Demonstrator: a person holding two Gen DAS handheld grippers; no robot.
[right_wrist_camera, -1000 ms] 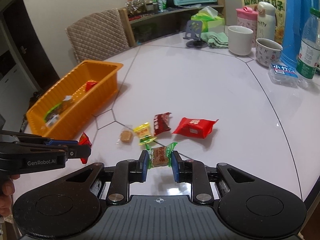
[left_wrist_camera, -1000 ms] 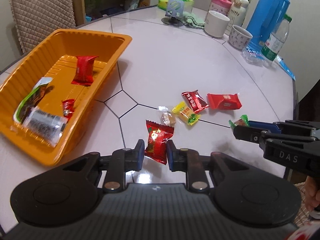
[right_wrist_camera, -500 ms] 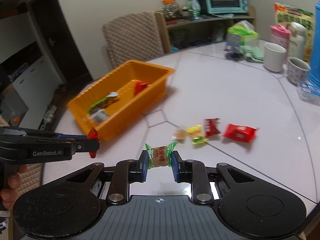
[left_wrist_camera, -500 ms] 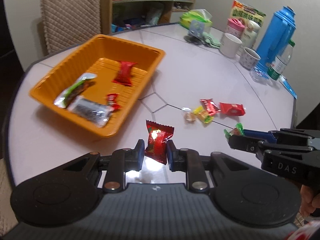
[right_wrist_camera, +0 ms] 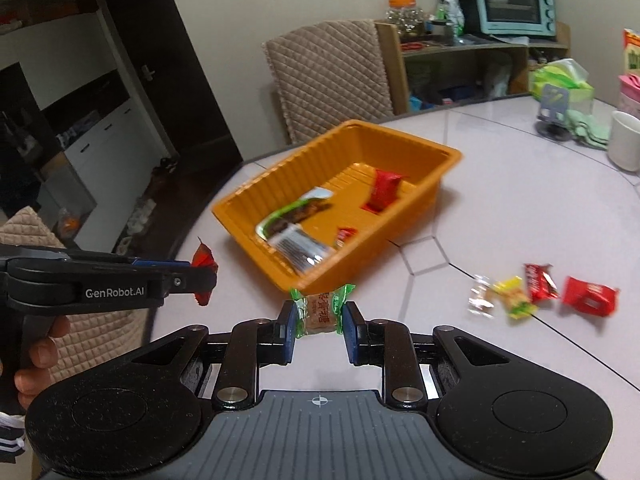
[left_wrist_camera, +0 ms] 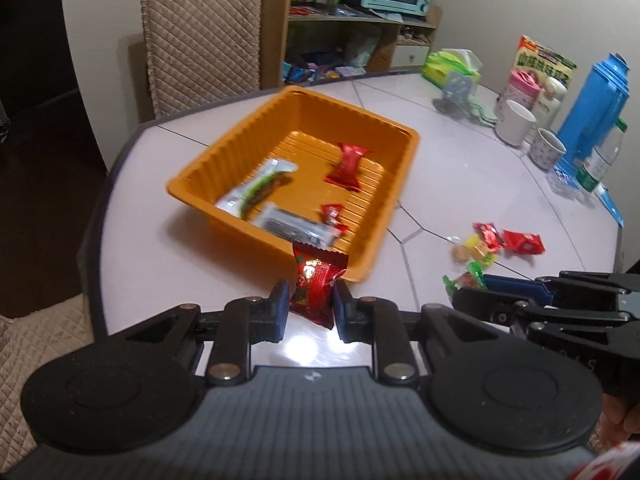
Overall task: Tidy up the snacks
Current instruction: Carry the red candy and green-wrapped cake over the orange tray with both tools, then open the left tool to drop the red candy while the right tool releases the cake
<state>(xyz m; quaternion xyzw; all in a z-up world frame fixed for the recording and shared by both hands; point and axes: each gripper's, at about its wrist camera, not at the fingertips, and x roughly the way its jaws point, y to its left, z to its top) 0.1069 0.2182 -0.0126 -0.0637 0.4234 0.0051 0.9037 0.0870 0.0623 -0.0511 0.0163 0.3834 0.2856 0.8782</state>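
My left gripper (left_wrist_camera: 308, 306) is shut on a red snack packet (left_wrist_camera: 314, 286), held above the table just short of the near rim of the orange tray (left_wrist_camera: 248, 128). My right gripper (right_wrist_camera: 318, 322) is shut on a green-ended candy (right_wrist_camera: 320, 312), also just short of the orange tray (right_wrist_camera: 280, 184). The tray holds several snacks, among them a red packet (left_wrist_camera: 346, 162) and a silver bar (left_wrist_camera: 296, 230). Loose snacks (left_wrist_camera: 496, 242) lie on the table to the right; they also show in the right wrist view (right_wrist_camera: 540, 290). The right gripper shows in the left wrist view (left_wrist_camera: 472, 284), and the left gripper in the right wrist view (right_wrist_camera: 202, 276).
White mugs (left_wrist_camera: 514, 122), a blue thermos (left_wrist_camera: 592, 108), a water bottle (left_wrist_camera: 600, 156) and a tissue box (left_wrist_camera: 452, 66) stand along the table's far right. A padded chair (left_wrist_camera: 200, 40) stands behind the tray. The table edge (left_wrist_camera: 100, 216) is close on the left.
Both grippers, each still holding its snack, have swung left and risen toward the orange tray. The loose snacks have dropped away to the right of both views.
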